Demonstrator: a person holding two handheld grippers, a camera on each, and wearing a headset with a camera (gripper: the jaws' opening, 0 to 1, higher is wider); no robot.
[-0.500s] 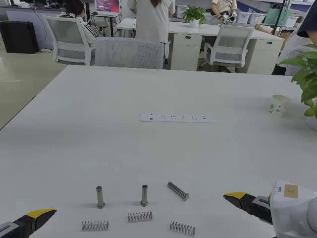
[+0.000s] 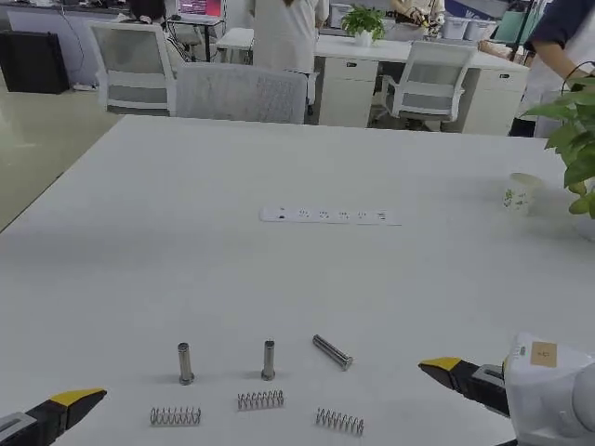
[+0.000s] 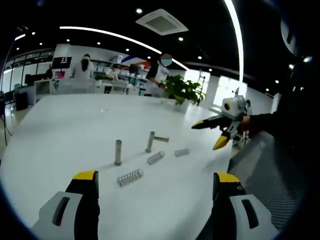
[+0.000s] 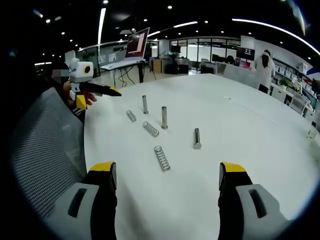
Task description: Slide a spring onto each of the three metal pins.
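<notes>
Carrying surface: a broad white worktop (image 2: 139, 260) in an open-plan office, with white desks, mesh chairs (image 2: 240, 93) and people standing past its far edge.
Left gripper (image 3: 156, 176): jaws wide apart, holding nothing, low over the near edge of the worktop.
Right gripper (image 4: 166, 167): jaws wide apart, holding nothing, also at the near edge.
Pins: ahead of the two grippers and between them. The left pin (image 2: 185, 362) and middle pin (image 2: 268, 360) stand upright. The right pin (image 2: 332, 352) lies on its side, closest to the right gripper.
Springs: the left spring (image 2: 176, 416), middle spring (image 2: 260, 400) and right spring (image 2: 339, 422) lie flat in a row on the gripper side of the pins. One lies before each pin, apart from it, and none is on a pin.
Head view: a power strip (image 2: 327, 216) lies well beyond the pins. A paper cup (image 2: 521, 193) and plant leaves (image 2: 572, 139) are far out on the right gripper's side.
Left gripper view: the right gripper reaches in across the pins, its yellow-tipped jaws spread.
Right gripper view: the left gripper sits beyond the springs at the worktop's edge, jaws apart.
</notes>
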